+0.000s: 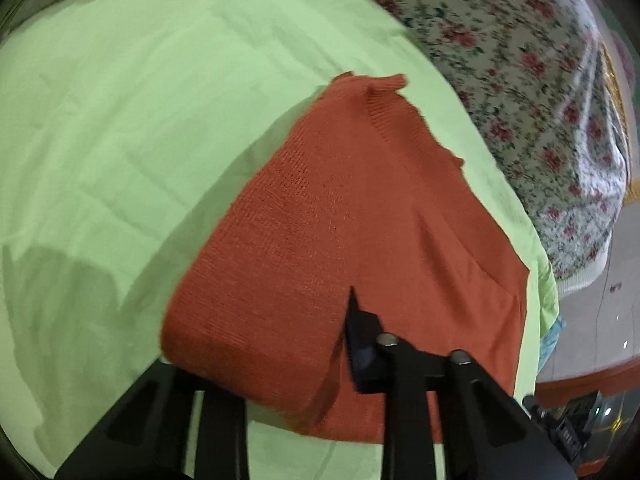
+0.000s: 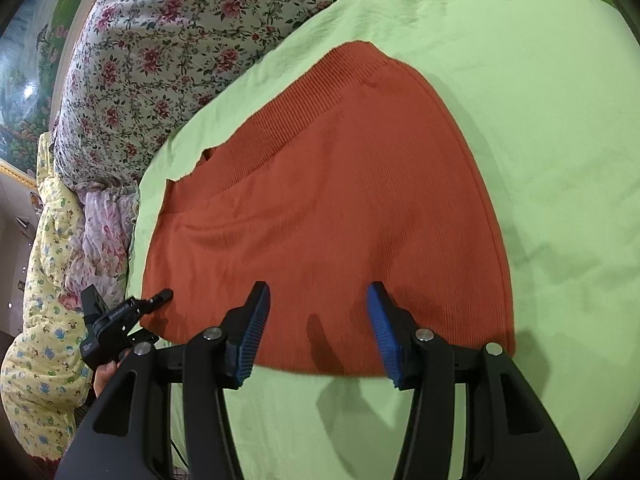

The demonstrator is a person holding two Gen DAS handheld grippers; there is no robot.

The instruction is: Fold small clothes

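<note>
An orange knit garment (image 1: pixel 340 200) lies flat on the green sheet (image 1: pixel 120 120), its ribbed hem (image 2: pixel 304 112) towards the far side. My left gripper (image 1: pixel 342 320) is shut on the garment's near edge. The cloth is pinched against one dark finger (image 1: pixel 360 332), rises in a fold there and drapes over the other finger, hiding it. In the right wrist view the left gripper (image 2: pixel 162 296) sits at the garment's left corner, held by a hand (image 2: pixel 105 376). My right gripper (image 2: pixel 318 292) stands open above the garment's (image 2: pixel 328 184) near edge. Nothing is between its blue pads (image 2: pixel 256 328).
A floral quilt (image 2: pixel 160 60) is bunched along the far side of the green sheet (image 2: pixel 540 120). Yellow printed fabric (image 2: pixel 44 320) hangs at the left edge of the right wrist view. The bed's edge and the floor (image 1: pixel 616 300) show at the right of the left wrist view.
</note>
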